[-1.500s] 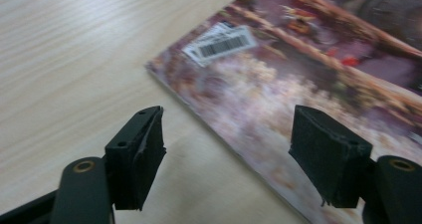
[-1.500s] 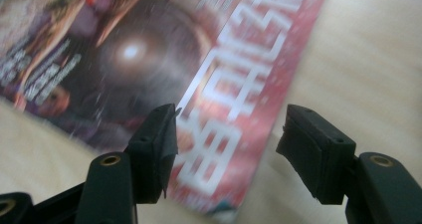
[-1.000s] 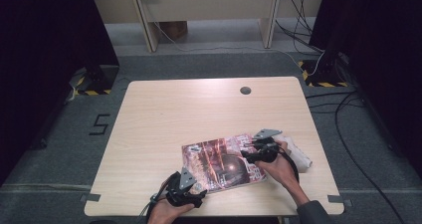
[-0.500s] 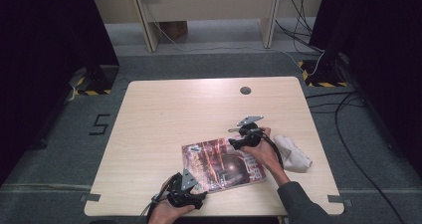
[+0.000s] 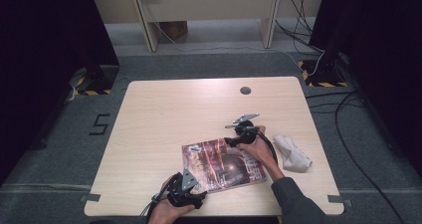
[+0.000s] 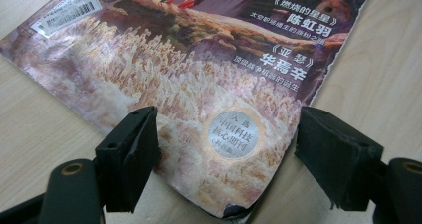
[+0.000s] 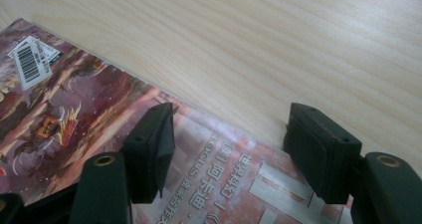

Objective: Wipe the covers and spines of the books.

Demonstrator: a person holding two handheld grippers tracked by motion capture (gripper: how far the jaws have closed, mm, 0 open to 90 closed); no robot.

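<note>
At the table's (image 5: 164, 109) front edge, left of centre, the left gripper (image 5: 185, 191) sits in the person's left hand (image 5: 164, 211), pointing at the magazine's (image 5: 219, 164) near left corner. In the left gripper view its jaws stand spread, one over the cover and one just past the magazine's (image 6: 199, 74) edge over bare wood; the curled corner lies between them, and neither pad presses on it.

The magazine lies flat on the front half of the table, a little right of centre, its front edge close to the table's front edge and its cover turned slightly. A barcode label (image 6: 67, 12) sits at one far corner of the cover.

Over the magazine's far right corner the right gripper (image 5: 239, 137) is held in the right hand (image 5: 259, 152). In the right gripper view its jaws are apart and have just been closing a little; one is over the cover (image 7: 74, 119), the other over the wood beyond the edge, gripping nothing.

Right of that hand a crumpled cloth (image 5: 292, 154) lies near the table's right edge. A round hole (image 5: 245, 90) sits by the back edge.
</note>
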